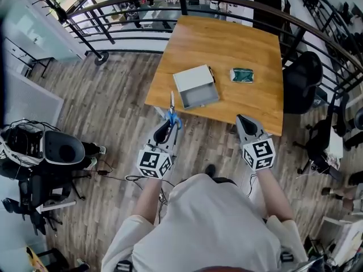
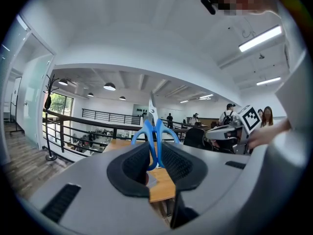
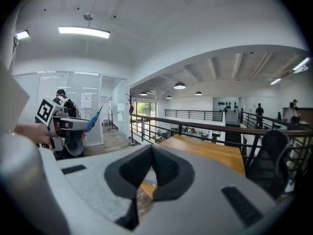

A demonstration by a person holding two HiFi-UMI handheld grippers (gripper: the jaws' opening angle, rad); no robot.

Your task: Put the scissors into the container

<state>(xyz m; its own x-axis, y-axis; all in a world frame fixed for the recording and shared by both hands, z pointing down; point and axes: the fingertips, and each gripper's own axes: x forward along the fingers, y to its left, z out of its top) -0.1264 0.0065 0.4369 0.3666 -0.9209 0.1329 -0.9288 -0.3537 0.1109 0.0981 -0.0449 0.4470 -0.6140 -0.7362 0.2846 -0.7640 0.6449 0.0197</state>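
Observation:
Blue-handled scissors (image 1: 172,111) are clamped by the handles in my left gripper (image 1: 168,124), blades pointing away toward the table. In the left gripper view the blue handles (image 2: 155,137) sit between the pads, with the blades rising above them. The container, a shallow open grey box (image 1: 195,87), lies on the wooden table (image 1: 249,44) just beyond the scissor tips. My right gripper (image 1: 242,119) hovers off the table's near edge, level with the left one; its jaws (image 3: 151,151) are shut with nothing in them. The left gripper and scissors (image 3: 94,120) show at the right gripper view's left.
A green pouch (image 1: 242,75) lies on the table right of the box. A black office chair (image 1: 302,81) stands at the table's right side. A curved black railing (image 1: 130,4) runs behind. A black chair and cables (image 1: 54,152) sit on the wooden floor at left.

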